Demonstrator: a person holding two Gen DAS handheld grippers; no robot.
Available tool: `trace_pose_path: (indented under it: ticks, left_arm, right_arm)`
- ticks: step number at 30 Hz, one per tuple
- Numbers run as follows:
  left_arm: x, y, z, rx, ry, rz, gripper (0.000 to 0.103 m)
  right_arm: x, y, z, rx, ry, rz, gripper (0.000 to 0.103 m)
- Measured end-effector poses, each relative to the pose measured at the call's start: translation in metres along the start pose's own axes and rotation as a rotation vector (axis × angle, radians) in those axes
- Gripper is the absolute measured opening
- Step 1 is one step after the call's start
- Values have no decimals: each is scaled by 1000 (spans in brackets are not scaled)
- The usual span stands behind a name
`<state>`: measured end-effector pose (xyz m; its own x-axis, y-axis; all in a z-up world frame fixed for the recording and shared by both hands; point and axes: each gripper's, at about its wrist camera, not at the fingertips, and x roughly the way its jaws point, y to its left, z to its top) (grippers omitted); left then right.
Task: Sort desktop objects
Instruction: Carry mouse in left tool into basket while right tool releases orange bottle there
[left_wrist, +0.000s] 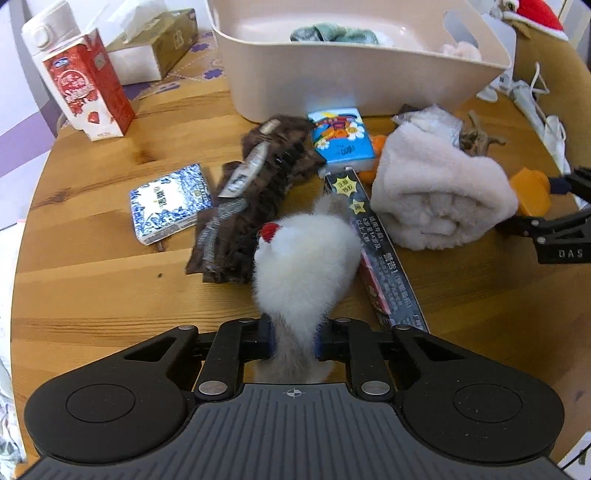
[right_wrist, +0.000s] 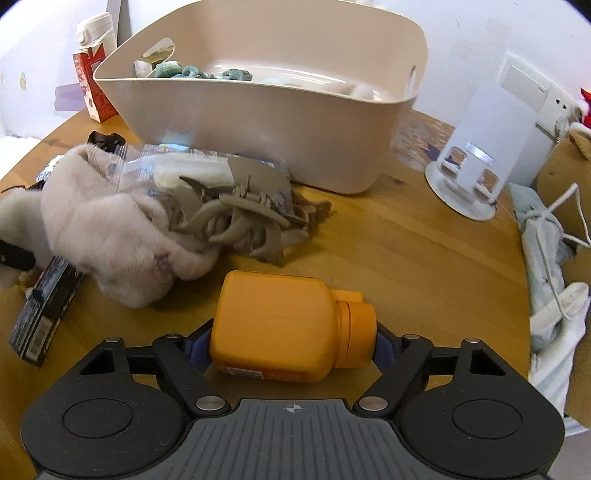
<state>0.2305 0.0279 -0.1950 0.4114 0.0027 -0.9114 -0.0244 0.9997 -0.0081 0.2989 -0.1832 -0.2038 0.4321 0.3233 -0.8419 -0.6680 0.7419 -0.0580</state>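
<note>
Between my right gripper's (right_wrist: 293, 341) blue pads (right_wrist: 195, 349) lies the orange bottle (right_wrist: 280, 328), on its side on the wooden table (right_wrist: 424, 258). I have the jaws closed on it end to end, one pad at the base and one at the cap, so its long axis runs across my view with the cap pointing right. I judge this grip long and easy to lose; I should lift slowly, keep the bottle level, and clear the tub's rim before letting go.

My left gripper (left_wrist: 293, 341) is clamped on the narrow end of a white fluffy toy (left_wrist: 306, 266). Its long axis runs straight away from me, the red-tipped end pointing toward the tub. It is soft, so I should hold the squeeze and carry it high over the clutter.

Beyond these sit a dark flat box (left_wrist: 376, 251), a rolled pink towel (left_wrist: 439, 195), brown packets (left_wrist: 258, 192) and two tissue packs (left_wrist: 168, 203). Farthest stands the beige tub (right_wrist: 258, 122), already holding some things.
</note>
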Motion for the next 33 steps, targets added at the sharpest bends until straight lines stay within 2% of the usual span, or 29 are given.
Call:
trace_pose_path:
  ticks: [3,8,13,18,25,33]
  left_arm:
    - [-8,5,-2,-40,-30,-18,17]
    - [-20,7,-3,-55,-56,2,17]
    - [-36,8,0,-61,-95,-10,17]
    - [-55,11,6,-59,-146,-25,17]
    - [-74,22,15,-79,-191,-1,17]
    - [-92,25,31,-46,-244,18,17]
  right_arm:
    - [-9,-4,-5,5,-3,-11,80]
    - [-27,-9,-9,-1,-8,-22,80]
    - [-50,-9,-8,-5,-40,-37,80]
    - [-73,-1,-2,-59,-71,-76,80]
    - [-102,4,11,-80,-133,-109,80]
    - [-125,-6,30,-89,-177,-133,80]
